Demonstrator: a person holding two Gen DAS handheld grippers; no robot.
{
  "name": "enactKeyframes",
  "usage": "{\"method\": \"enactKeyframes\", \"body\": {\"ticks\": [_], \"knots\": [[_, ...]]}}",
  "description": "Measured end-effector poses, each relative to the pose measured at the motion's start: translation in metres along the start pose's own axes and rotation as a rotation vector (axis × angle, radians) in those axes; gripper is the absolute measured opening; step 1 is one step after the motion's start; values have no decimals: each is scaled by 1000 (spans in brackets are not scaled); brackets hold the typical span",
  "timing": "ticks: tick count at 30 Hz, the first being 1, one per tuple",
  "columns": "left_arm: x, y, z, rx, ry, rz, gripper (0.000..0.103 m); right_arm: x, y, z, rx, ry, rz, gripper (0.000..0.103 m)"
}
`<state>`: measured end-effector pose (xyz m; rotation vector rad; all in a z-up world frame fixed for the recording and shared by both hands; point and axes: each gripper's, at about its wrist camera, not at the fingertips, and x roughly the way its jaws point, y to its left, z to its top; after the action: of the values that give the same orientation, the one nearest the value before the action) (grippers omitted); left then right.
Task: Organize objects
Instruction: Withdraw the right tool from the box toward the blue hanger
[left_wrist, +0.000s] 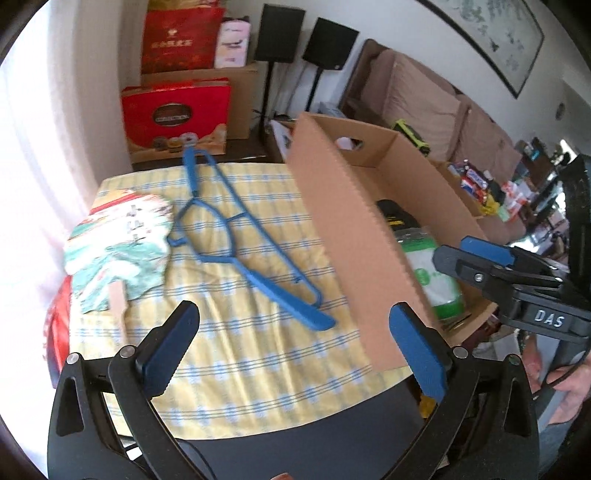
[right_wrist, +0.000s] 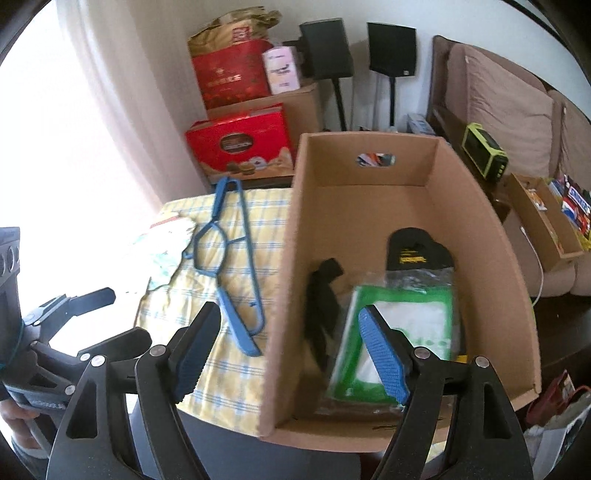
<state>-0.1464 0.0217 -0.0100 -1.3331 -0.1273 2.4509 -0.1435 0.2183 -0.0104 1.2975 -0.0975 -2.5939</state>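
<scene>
Bright daylight washes through a pale curtain (right_wrist: 110, 122) — far left of both claws. Ahead stands a white wall (right_wrist: 424, 14) with two black speakers (right_wrist: 325, 48) on stands; a brown cushioned sofa (right_wrist: 509, 103) runs along the right, a framed picture (left_wrist: 487, 40) above it.

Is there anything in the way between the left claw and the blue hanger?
No. The left claw is open above bare checked cloth, and the blue hanger lies flat just ahead. The cardboard box stands off to the right.
</scene>
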Motion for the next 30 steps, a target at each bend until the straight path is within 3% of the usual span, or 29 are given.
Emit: {"method": "enactKeyframes", "body": {"ticks": [10,21,25,28,30], "knots": [[-4,59,-12,-141,-30,60,103,19,39,-3,-57,25,39,80],[1,102,-25,-210,-15,107,103,41,76,-7,-117,46,32,80],[-1,111,-28,-219,-18,120,103,51,81,-7,-94,68,65,89],[-1,117,-29,-216,-18,130,103,59,85,-6,-86,76,71,102],[-2,120,-30,-213,-20,137,103,62,87,-5,-85,79,72,103]]}}
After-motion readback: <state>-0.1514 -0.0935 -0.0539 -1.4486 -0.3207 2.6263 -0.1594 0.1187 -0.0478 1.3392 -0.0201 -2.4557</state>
